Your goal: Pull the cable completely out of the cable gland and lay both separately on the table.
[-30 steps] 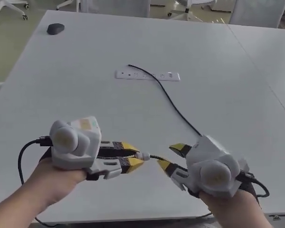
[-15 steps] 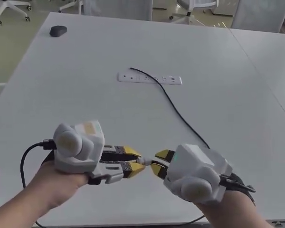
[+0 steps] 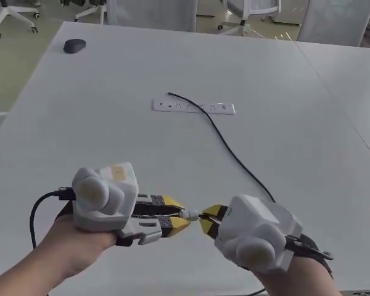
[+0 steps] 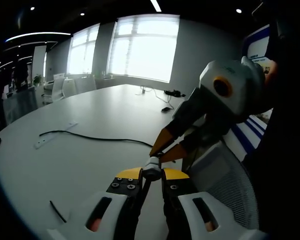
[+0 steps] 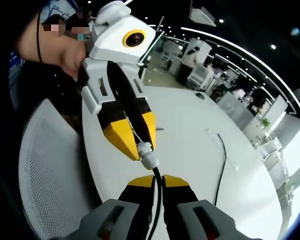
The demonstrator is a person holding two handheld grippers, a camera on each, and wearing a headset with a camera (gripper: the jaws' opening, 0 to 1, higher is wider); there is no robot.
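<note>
A small white cable gland [image 3: 187,215] is held just above the table's near edge, with my left gripper [image 3: 177,215] shut on it. The gland [image 4: 151,166] sits between the left gripper's [image 4: 151,174] yellow tips. A thin black cable [image 3: 228,148] runs from the gland back across the table towards the far middle. My right gripper [image 3: 209,219] faces the left one tip to tip and is shut on the cable [image 5: 156,175] right behind the gland [image 5: 146,155]. In the right gripper view the cable passes down between the right gripper's [image 5: 157,182] own jaws.
A white power strip [image 3: 193,107] lies flat in the middle of the white table [image 3: 111,123], with the cable's far end across it. A dark mouse [image 3: 74,45] rests at the far left corner. Office chairs stand beyond the far edge.
The right gripper was open and a little apart from the gland; it has moved left up to the gland and shut on the cable. The left gripper has kept its hold.
</note>
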